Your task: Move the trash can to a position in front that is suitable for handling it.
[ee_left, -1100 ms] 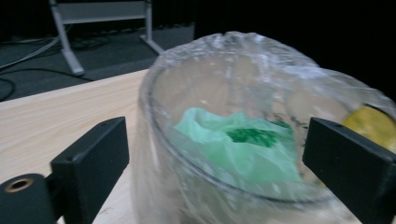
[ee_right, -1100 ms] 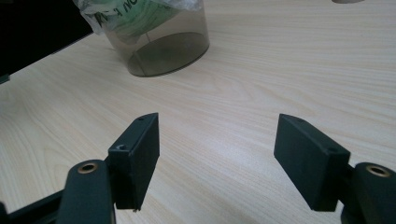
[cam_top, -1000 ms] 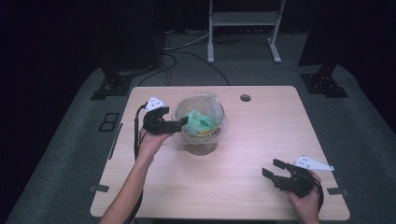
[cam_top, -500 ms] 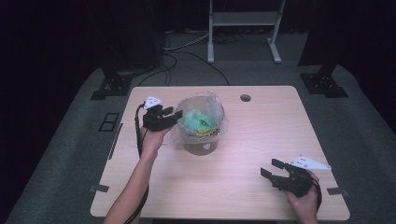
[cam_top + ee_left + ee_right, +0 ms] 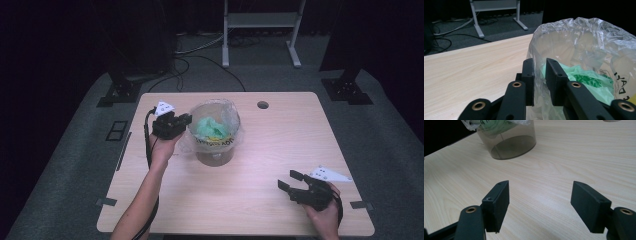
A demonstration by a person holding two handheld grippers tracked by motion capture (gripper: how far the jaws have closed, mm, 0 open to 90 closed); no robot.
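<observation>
A round clear container (image 5: pixel 215 156) stands mid-table, lined with a clear plastic bag (image 5: pixel 222 111) that holds a crumpled green bag (image 5: pixel 210 128). My left gripper (image 5: pixel 186 120) is at the container's left rim. In the left gripper view its jaws (image 5: pixel 539 62) have just been closing and now pinch the clear plastic bag's (image 5: pixel 584 42) edge between them, with the green bag (image 5: pixel 586 80) just inside. My right gripper (image 5: pixel 287 181) rests low near the table's front right, open and with nothing in it. In the right gripper view it (image 5: pixel 540 192) points at the container (image 5: pixel 509 142).
The light wooden table (image 5: pixel 280 130) has a round cable hole (image 5: pixel 262 105) near its far edge. A white metal stand (image 5: pixel 260 30) and cables lie on the dark floor beyond. Black stand bases sit off the far corners.
The left gripper's jaws have closed from wide open onto the bag's left edge. Both hands stayed where they were.
</observation>
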